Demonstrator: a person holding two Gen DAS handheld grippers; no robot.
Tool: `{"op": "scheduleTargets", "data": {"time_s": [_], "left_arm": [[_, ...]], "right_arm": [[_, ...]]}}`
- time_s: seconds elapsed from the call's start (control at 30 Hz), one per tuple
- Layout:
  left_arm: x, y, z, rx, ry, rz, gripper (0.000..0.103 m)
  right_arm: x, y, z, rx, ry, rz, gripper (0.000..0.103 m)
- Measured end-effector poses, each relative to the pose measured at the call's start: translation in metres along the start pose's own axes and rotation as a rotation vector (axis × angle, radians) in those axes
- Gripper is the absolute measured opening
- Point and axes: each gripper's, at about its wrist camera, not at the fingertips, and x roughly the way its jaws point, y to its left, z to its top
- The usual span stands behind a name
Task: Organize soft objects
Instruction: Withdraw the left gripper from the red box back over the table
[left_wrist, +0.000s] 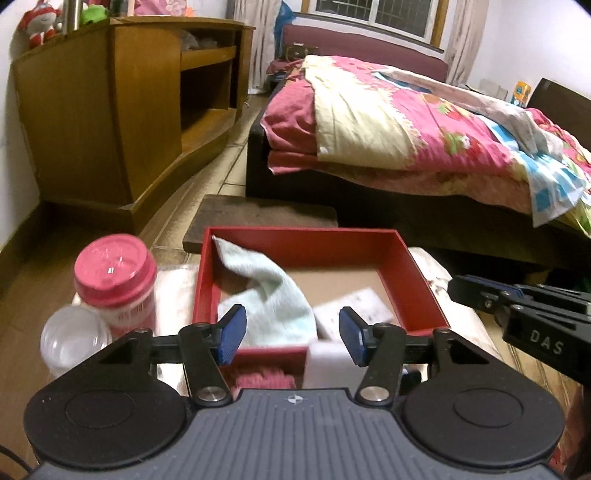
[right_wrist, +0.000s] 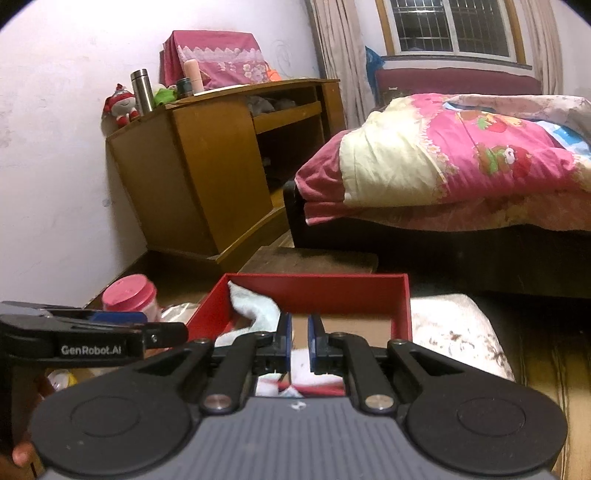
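Left gripper (left_wrist: 290, 334) poised at the near wall of the open red cardboard box (left_wrist: 417, 273), jaws spread wide and holding nothing. Right gripper (right_wrist: 299, 341), seen from its own wrist camera, with jaws nearly closed, a narrow gap between the blue pads; whether anything is pinched there cannot be told, since the white-and-red material below the pads is blurred.

Risks, as a judgement: the pale blue terry towel (left_wrist: 271, 291) drapes up the left inner wall of the box, so a careless lift or push could drag it over the rim. The pink-lidded plastic jar (left_wrist: 116, 280) and the clear plastic dome (left_wrist: 74, 338) stand just beside the box on the left, and a sideways sweep of the left gripper could topple them. The light box could also slide if a jaw catches its wall.

The towel appears limp, thick-piled and loosely bunched, one end raised at the far left corner, the rest sagging toward the near wall. A knitted pink item (left_wrist: 264, 378) lies outside the box, just before its near wall, partly hidden by the left gripper.
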Motion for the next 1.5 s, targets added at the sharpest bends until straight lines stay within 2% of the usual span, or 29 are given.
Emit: {"op": "scheduleTargets", "data": {"time_s": [0.27,0.4,0.77,1.17,1.5], "left_arm": [[-0.020,0.001,-0.036,-0.018,0.011,0.001,0.055],[-0.029,-0.002,-0.058,0.011,0.020,0.021,0.055],[-0.053,0.003,-0.103,-0.022,0.049,-0.007,0.056],[-0.073,0.002,-0.143,-0.032,0.086,0.003,0.057],[-0.091,0.008,-0.164,-0.078,0.102,0.009,0.058]], "right_arm": [[-0.023,0.003,-0.027,0.019,0.012,-0.009,0.000],[-0.032,0.005,-0.045,0.005,0.040,-0.008,0.000],[-0.059,0.018,-0.088,0.023,0.085,0.001,0.000],[-0.080,0.032,-0.114,0.039,0.113,0.021,0.000],[-0.096,0.045,-0.130,0.031,0.124,0.034,0.001]]}}
